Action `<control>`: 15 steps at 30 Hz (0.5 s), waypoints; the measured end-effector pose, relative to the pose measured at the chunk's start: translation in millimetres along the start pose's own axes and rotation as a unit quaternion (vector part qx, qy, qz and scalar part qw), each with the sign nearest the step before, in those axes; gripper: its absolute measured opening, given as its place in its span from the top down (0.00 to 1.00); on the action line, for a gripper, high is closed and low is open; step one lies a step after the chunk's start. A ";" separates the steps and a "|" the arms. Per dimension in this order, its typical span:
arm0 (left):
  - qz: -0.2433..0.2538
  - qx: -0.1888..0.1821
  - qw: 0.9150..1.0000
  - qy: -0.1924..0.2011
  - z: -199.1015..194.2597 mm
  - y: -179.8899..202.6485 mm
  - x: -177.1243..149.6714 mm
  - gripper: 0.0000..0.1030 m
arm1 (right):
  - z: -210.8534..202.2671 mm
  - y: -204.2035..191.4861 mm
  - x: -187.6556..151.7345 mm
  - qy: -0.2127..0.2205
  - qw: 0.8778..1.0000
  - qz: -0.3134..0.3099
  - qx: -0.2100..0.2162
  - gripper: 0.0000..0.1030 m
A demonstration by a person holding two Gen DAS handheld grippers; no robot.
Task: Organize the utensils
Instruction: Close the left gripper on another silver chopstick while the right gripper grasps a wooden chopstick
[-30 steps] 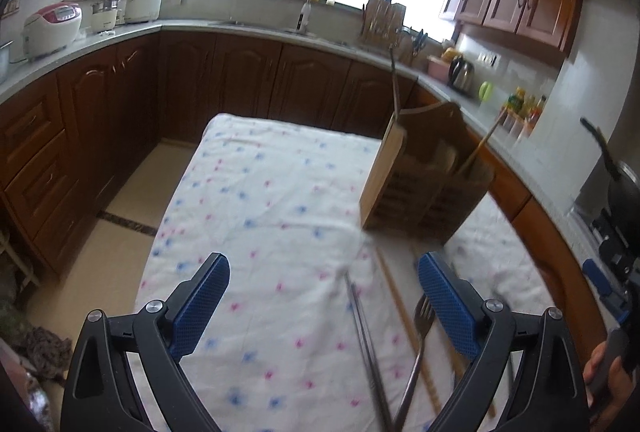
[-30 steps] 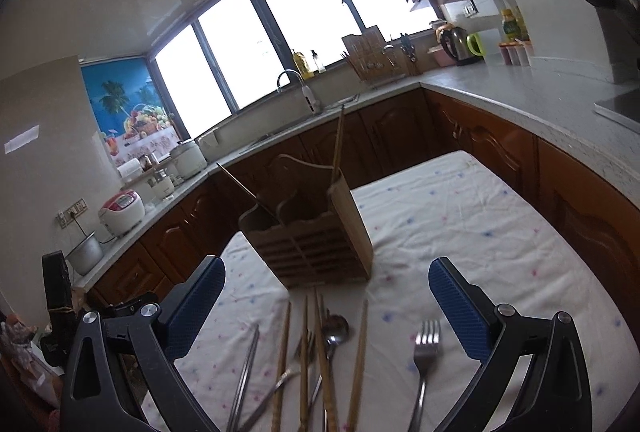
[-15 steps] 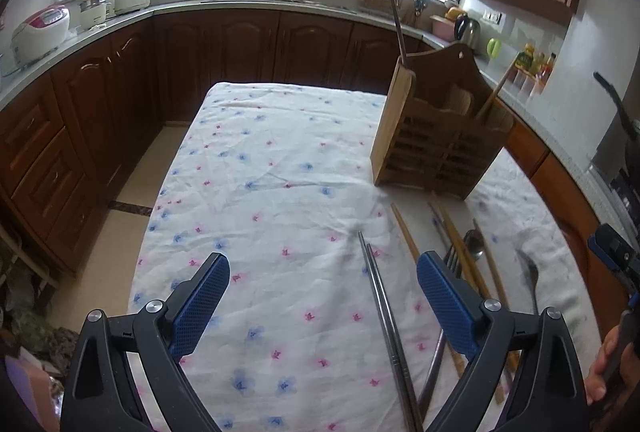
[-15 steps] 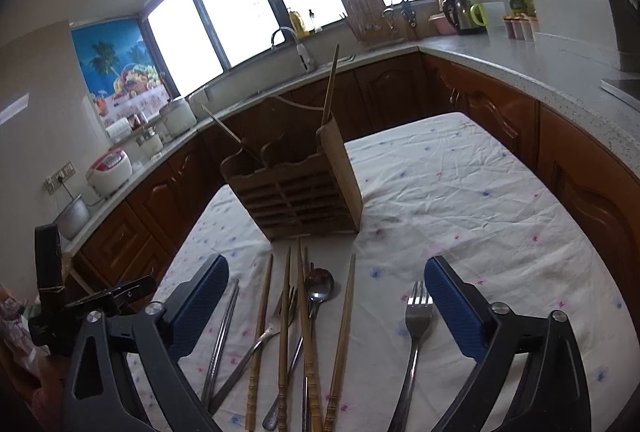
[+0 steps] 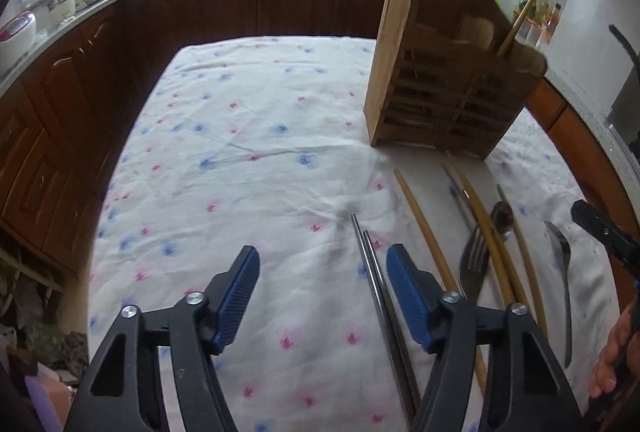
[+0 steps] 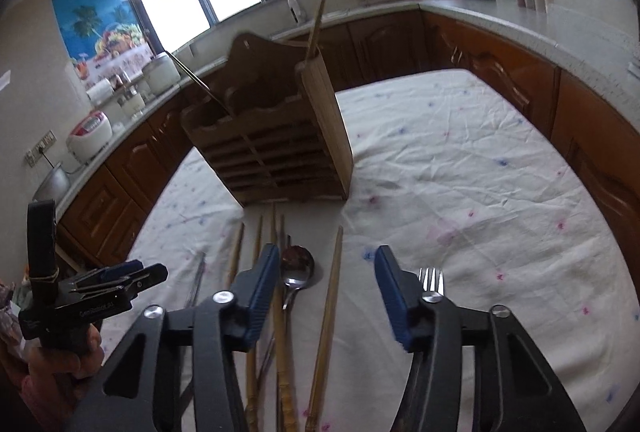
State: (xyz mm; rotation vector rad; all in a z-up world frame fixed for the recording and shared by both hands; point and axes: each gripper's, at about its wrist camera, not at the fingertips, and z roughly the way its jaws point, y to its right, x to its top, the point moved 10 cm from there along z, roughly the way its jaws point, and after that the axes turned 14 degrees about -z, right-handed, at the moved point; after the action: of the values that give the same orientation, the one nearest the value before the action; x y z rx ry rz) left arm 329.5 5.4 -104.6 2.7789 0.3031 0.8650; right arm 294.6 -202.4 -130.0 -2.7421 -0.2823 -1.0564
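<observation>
- Hovering low over the white flower-print tablecloth (image 5: 248,136): left gripper (image 5: 322,292) spread wide and holding nothing, the pair of thin steel chopsticks (image 5: 374,272) lying just inside its right-hand finger.
- Hanging spread and bare as well: right gripper (image 6: 327,296), straddling the shiny steel spoon (image 6: 296,268) and one long bamboo chopstick (image 6: 330,312), with the steel fork (image 6: 430,286) just beyond its right-hand finger.
- Standing at the far end of the utensil row: slatted wooden cutlery holder (image 6: 276,156), upright, already carrying one bamboo stick and one thin metal rod.
- Judging handling: all pieces light and rigid; steel ones probably slick and lying flat against soft cloth, so likely sliding or rolling under a pinch; bamboo offering better grip.
- Suggesting hold: mid-shaft, squarely across the width, pressing slightly into the cloth to get under.
- Counting loose pieces: two steel chopsticks, two forks, two spoons, roughly four or five bamboo chopsticks, overlap making the last count uncertain.
</observation>
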 end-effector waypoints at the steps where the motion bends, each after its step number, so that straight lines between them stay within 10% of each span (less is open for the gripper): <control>1: 0.001 0.002 1.000 -0.004 5.1 0.9 2.0 0.40 | 7.1 1.2 -1.2 -0.009 1.000 -0.002 -0.001 0.61; 15: 0.019 0.019 0.998 -0.050 57.8 14.8 18.2 0.62 | 65.3 5.3 -3.8 -0.081 0.996 -0.028 -0.008 0.79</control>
State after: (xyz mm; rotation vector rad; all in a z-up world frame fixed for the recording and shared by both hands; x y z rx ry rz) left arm 379.4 -12.3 -137.5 2.8594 0.2543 0.7331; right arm 335.0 -192.0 -180.6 -2.8535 -0.3794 -0.8535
